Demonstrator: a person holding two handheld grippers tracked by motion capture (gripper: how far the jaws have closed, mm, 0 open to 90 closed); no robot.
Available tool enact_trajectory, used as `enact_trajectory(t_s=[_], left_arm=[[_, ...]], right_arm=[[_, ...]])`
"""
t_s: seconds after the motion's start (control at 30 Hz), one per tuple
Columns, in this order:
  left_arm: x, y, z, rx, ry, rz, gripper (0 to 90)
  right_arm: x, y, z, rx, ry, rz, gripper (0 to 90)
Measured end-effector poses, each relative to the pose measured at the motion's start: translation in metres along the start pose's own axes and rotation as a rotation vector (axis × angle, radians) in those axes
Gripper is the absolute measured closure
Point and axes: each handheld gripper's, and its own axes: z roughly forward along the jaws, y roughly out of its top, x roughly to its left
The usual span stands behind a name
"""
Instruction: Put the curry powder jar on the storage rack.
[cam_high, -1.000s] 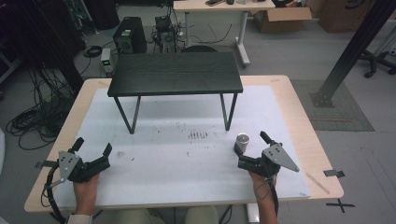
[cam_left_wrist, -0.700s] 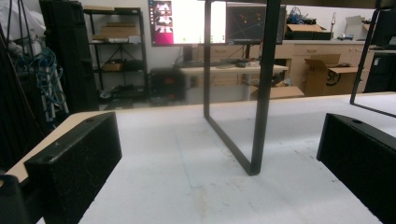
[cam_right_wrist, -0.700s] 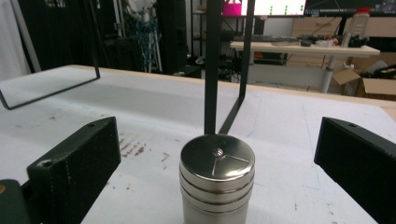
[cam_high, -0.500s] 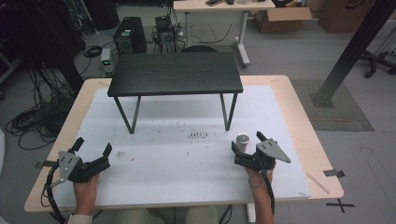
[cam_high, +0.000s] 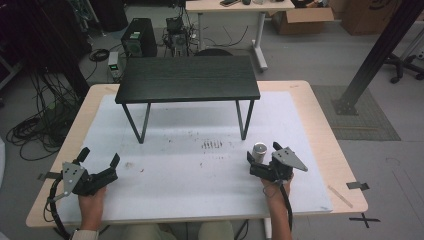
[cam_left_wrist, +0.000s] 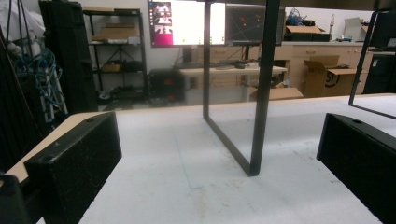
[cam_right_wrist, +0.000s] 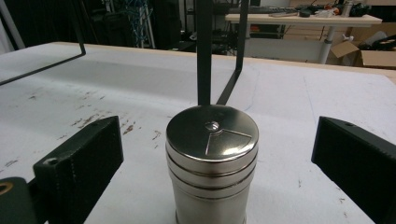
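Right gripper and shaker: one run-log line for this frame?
right gripper: open, jaws either side of steel shaker, no contact | shaker: upright on white mat | left gripper: open, idle

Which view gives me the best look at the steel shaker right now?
The right gripper view: the steel shaker stands upright, close and centred between the right gripper's open fingers, its lid detail sharp. The high view shows it small, between the fingers. The left gripper view looks at the black table's leg.

Shaker (cam_right_wrist: 211, 158) base cut off by the right gripper view's bottom edge. Black stand (cam_left_wrist: 259, 88) top cropped in the left gripper view. High view: shaker lid detail too small.
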Motion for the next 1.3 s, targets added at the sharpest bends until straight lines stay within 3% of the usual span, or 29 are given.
enact_trajectory(t_s=[0.3, 0.53, 0.87, 1.3], left_arm=[[0.0002, -0.0001, -0.0001, 0.0, -0.001, 0.0, 0.3], [0.0003, 0.0, -0.0003, -0.001, -0.002, -0.001, 0.3], [0.0006, -0.0001, -0.0005, -0.004, -0.002, -0.005, 0.3], [0.0006, -0.0002, -0.0007, -0.006, -0.001, -0.006, 0.2]], right_arm=[[-0.0013, 0.0001, 0.0017, 0.015, 0.006, 0.013, 7.2], [-0.0027, 0.0011, 0.0045, 0.046, 0.033, 0.018, 22.7], [-0.005, 0.0005, 0.0031, 0.033, 0.045, 0.038, 39.2], [-0.0052, 0.0006, 0.0033, 0.035, 0.061, 0.034, 48.2]])
